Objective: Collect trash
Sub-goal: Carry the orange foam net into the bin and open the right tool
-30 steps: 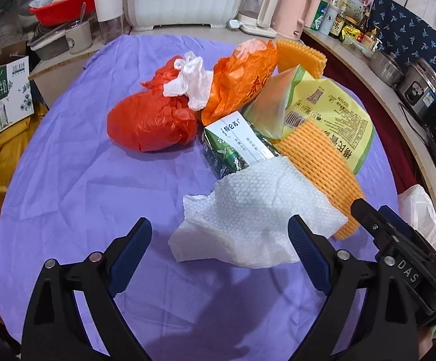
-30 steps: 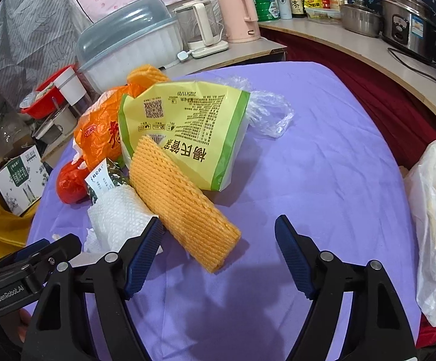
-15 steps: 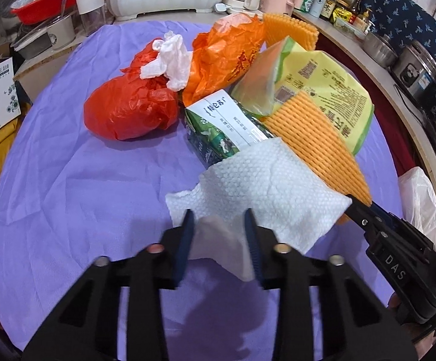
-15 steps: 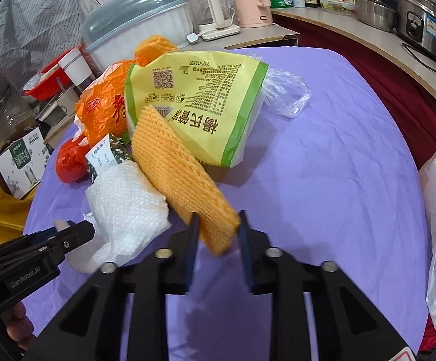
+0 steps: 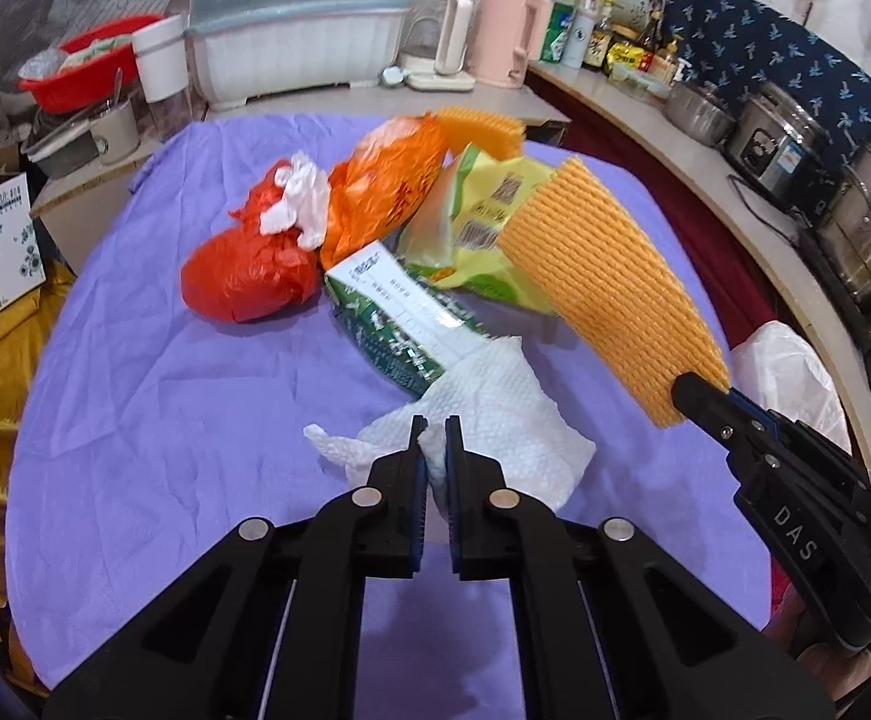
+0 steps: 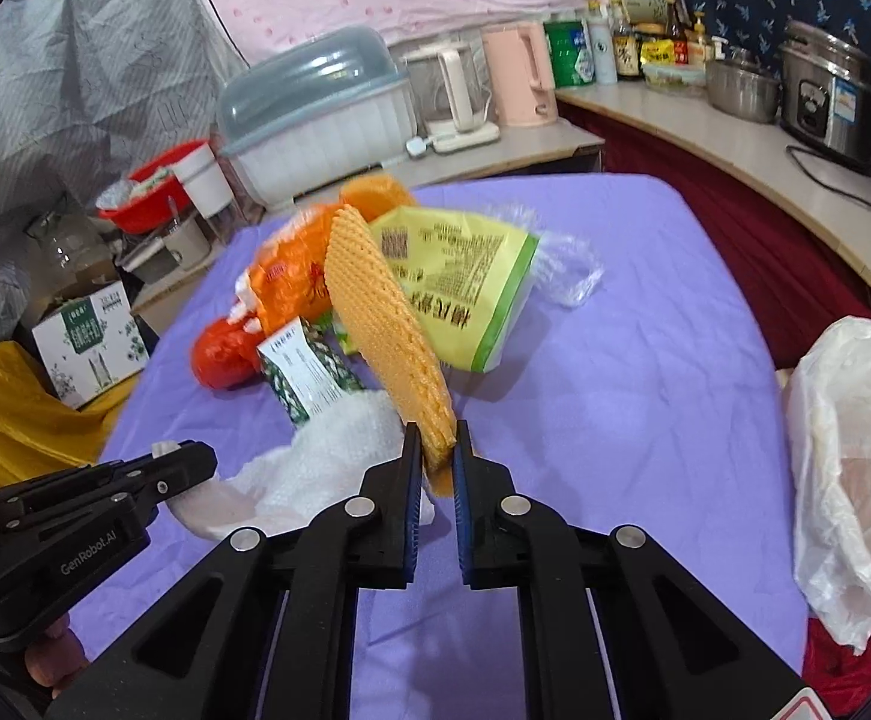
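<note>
1. On the purple tablecloth [image 5: 135, 420], the left gripper [image 5: 434, 426] has just been closing — pinched tight on the paper towel [image 5: 495, 414].
2. Right gripper [image 6: 436, 432] has just been closing — clamped on the orange foam net [image 6: 381, 312], tilted up off the pile.
3. Pick-up step; next, probably carry both to the white plastic bag [image 6: 855, 450].

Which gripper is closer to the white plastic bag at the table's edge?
Right. The right gripper, jaws shut on the foam net, is beside the bag; the left gripper, pinching the paper towel, sits farther away.

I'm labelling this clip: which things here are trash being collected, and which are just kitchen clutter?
Trash: paper towel, orange foam net, red bag, orange bag, yellow packet, green carton.

Clutter: dish rack, pink kettle, rice cooker.
</note>
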Tool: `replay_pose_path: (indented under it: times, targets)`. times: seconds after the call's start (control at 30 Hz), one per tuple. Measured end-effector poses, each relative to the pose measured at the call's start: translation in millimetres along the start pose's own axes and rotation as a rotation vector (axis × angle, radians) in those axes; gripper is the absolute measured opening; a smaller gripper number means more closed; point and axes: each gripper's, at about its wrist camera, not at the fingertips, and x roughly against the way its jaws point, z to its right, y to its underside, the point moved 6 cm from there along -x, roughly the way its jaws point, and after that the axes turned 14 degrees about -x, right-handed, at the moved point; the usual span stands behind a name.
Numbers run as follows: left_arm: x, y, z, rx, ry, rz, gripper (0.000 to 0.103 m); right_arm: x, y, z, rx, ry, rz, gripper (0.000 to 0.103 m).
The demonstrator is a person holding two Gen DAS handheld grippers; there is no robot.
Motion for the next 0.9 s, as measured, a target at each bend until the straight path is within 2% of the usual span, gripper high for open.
replay_pose_path:
  times: [0.2,0.4,0.57,0.7,0.9]
  targets:
    - [41,-17,29,-0.047,0.009,0.086,0.005,51,-19,11,-0.019,-0.003,0.102,0.009]
    - [70,-39,76,-0.116,0.041,0.157,0.005,100,-32,51,-0.080,0.037,0.184,0.009]
    - [82,-60,125,-0.184,0.074,0.204,0.005,135,-32,109,-0.157,0.104,0.229,0.009]
    - [85,-77,172,-0.239,0.128,0.227,0.005,155,-28,158,-0.218,0.170,0.251,0.009]
    - [82,-104,258,-0.342,0.197,0.263,0.005,172,-18,236,-0.320,0.273,0.249,0.009]
